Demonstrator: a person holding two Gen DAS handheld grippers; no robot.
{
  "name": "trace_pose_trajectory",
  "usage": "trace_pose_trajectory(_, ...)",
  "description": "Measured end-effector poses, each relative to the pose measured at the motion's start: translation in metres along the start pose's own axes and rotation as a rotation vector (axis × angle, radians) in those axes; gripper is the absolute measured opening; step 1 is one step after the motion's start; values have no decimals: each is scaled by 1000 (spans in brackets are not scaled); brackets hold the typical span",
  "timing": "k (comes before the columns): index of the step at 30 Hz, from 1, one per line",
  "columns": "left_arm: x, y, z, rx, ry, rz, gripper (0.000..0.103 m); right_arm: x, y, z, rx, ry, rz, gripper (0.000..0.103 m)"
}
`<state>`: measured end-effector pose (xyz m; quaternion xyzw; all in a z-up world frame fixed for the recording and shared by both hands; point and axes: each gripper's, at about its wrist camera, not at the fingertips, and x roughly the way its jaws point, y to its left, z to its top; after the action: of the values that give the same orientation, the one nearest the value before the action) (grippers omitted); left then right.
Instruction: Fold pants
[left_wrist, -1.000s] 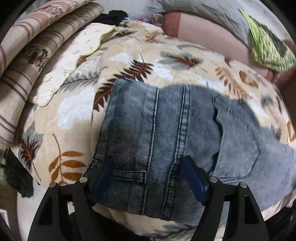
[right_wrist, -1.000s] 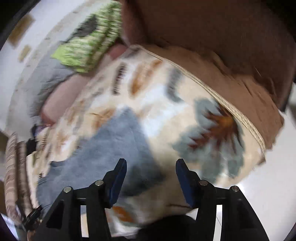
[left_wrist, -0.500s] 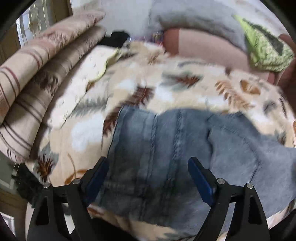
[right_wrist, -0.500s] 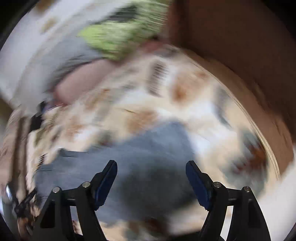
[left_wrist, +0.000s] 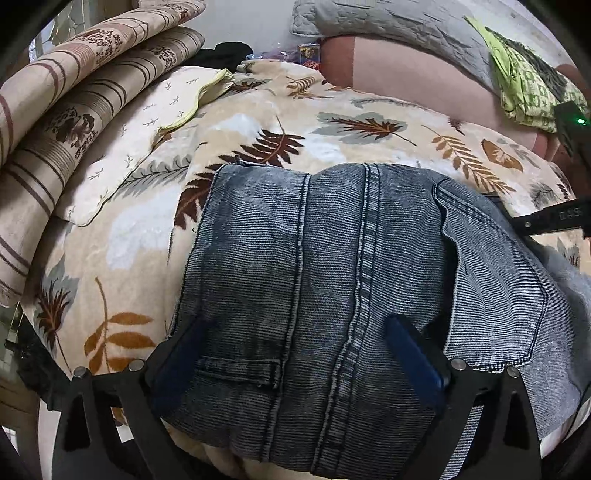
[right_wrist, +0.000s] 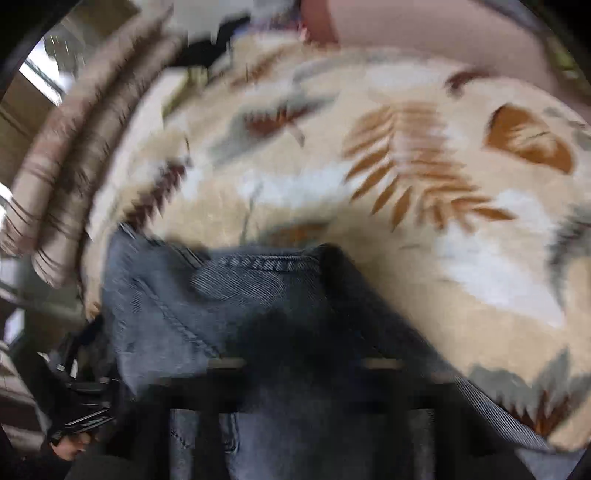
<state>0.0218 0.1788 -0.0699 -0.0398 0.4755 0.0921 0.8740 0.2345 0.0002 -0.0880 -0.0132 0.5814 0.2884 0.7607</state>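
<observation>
denim pants (left_wrist: 332, 277) lie between the spread left gripper (left_wrist: 295, 354) fingers.

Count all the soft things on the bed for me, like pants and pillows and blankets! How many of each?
Jeans: 1
Leaf-print blanket: 1
Striped cushions: 2
Cream pillow: 1
Grey quilt: 1
Green patterned cloth: 1
Black cloth at the back: 1
Total: 8
</observation>
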Motion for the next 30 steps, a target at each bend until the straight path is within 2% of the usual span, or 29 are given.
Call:
trace_pose_trajectory(4, -10, 3, 10, -30, 42, -14, 99, -34, 13, 13, -47, -141, -73, 2)
trace_pose_trajectory(5, -15, 3, 13, -50, 43, -13, 99, -34, 10, 18, -50, -150, -104, 2)
trace_pose_trajectory(7, -35, 1, 21, -95, -24, -39, 99, -18, 0, 23, -31, -137, -144, 2)
trace_pose_trajectory(9, -45, -8, 23, -90, -88, -59, 99, 11, -10, 19, 6, -65, -114, 3)
trace_pose_trajectory(10, -37, -15, 20, -56, -60, -41, 99, 18, -17, 14, 29, -61, -94, 4)
trace_pose_trajectory(12, 2, -30, 11, 54, 101, 37, 101, 7, -22, 8, 70, -112, -58, 6)
trace_pose_trajectory(14, 7, -23, 4, 5, 58, 16, 103, -16, -24, 0, 94, -147, -71, 7)
trace_pose_trajectory(16, 5, -24, 6, 11, 76, 30, 103, -51, -27, -15, 116, -221, -89, 7)
trace_pose_trajectory(18, 7, -26, 5, 18, 78, 37, 103, -86, -30, -38, 167, -284, -58, 8)
trace_pose_trajectory(21, 8, -26, 5, 14, 78, 37, 103, -113, -31, -86, 236, -322, 67, 11)
trace_pose_trajectory(22, 8, -27, 5, 15, 78, 40, 103, -110, -33, -93, 243, -300, 85, 19)
trace_pose_trajectory(24, 8, -28, 5, 15, 78, 44, 103, -92, -42, -114, 291, -252, 89, 61)
trace_pose_trajectory(25, 8, -27, 4, 13, 79, 46, 103, -73, -53, -123, 327, -209, 38, 95)
trace_pose_trajectory(26, 7, -27, 4, 14, 81, 45, 103, -54, -66, -132, 365, -143, -25, 95)
trace_pose_trajectory(28, 6, -27, 4, 24, 81, 52, 103, -61, -68, -137, 375, -191, -16, 92)
trace_pose_trajectory(30, 6, -26, 4, 14, 85, 48, 103, -80, -61, -132, 397, -215, 41, 92)
